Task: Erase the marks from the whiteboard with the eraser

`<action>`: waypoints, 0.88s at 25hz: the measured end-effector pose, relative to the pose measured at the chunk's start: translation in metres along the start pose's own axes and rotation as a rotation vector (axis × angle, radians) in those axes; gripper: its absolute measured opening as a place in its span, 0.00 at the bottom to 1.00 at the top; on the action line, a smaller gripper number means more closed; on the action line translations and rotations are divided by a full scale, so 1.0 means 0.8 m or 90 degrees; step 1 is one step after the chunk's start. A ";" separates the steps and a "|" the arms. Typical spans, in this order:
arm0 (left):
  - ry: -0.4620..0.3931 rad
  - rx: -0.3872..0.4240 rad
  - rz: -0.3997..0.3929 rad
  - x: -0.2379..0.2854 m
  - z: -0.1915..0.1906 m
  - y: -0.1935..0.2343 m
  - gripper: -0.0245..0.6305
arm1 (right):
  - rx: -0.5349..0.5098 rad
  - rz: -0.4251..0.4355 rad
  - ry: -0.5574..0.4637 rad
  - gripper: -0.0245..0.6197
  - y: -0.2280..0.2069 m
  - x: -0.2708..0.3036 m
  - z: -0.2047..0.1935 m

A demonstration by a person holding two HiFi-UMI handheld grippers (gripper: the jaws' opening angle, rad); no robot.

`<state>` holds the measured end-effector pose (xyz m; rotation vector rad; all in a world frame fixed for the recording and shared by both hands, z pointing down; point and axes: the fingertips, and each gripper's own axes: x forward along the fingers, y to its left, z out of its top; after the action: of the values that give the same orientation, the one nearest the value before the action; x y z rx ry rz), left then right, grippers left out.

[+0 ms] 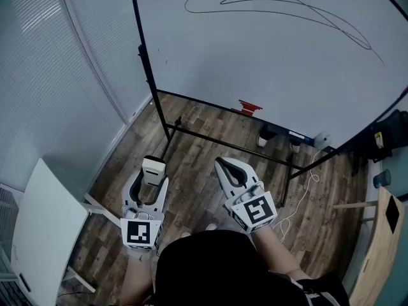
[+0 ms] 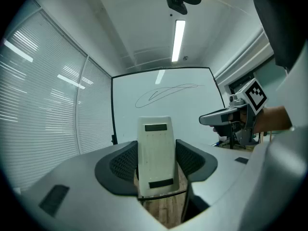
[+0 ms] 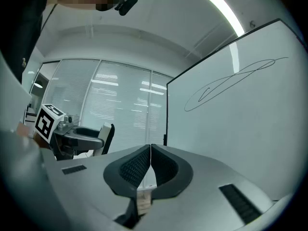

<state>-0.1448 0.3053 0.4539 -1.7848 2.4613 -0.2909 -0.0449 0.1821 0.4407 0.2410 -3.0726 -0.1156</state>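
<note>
On my left, the left tongs (image 1: 152, 182) are pinching the eraser (image 1: 153, 169) by its long sides, low over the wood floor (image 1: 197, 132). It stands upright out of the jaws, with most of its length above the pads. I judge it's held that way so a broad face can be laid flat on the board. It is well short of the whiteboard (image 1: 268, 62), so no wiping has begun.

The right tongs (image 1: 223, 164) sit just beside the left pair, pressed together with nothing between them. They look like a spare hand, parked clear of the sweep. The marks (image 1: 268, 8), one long looping scribble, lie high on the board and run off to the right. I expect a long reach up and across.

The head view gives me the layout: both tongs low, the board on its black stand, and a small red thing (image 1: 250, 107) on the tray. It hides the grip itself. The left gripper view shows that grip plainly. Both pads bear on the pale eraser (image 2: 155, 153), which points up at the scribble (image 2: 163, 93). The closed right tongs (image 2: 216, 118) show side-on beyond it.

The right gripper view confirms its own jaws (image 3: 150, 165) meet along one seam. It also catches the eraser (image 3: 107, 133) edge-on, with a dark side that neither other view shows. That may be the felt, but I can't be sure.
</note>
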 end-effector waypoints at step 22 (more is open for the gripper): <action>-0.010 -0.026 -0.034 0.152 -0.022 0.029 0.44 | 0.045 -0.060 0.003 0.09 -0.110 0.095 -0.037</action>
<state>-0.2081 0.1988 0.4716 -1.8646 2.4284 -0.2310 -0.1042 0.0812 0.4671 0.3899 -3.0642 -0.0112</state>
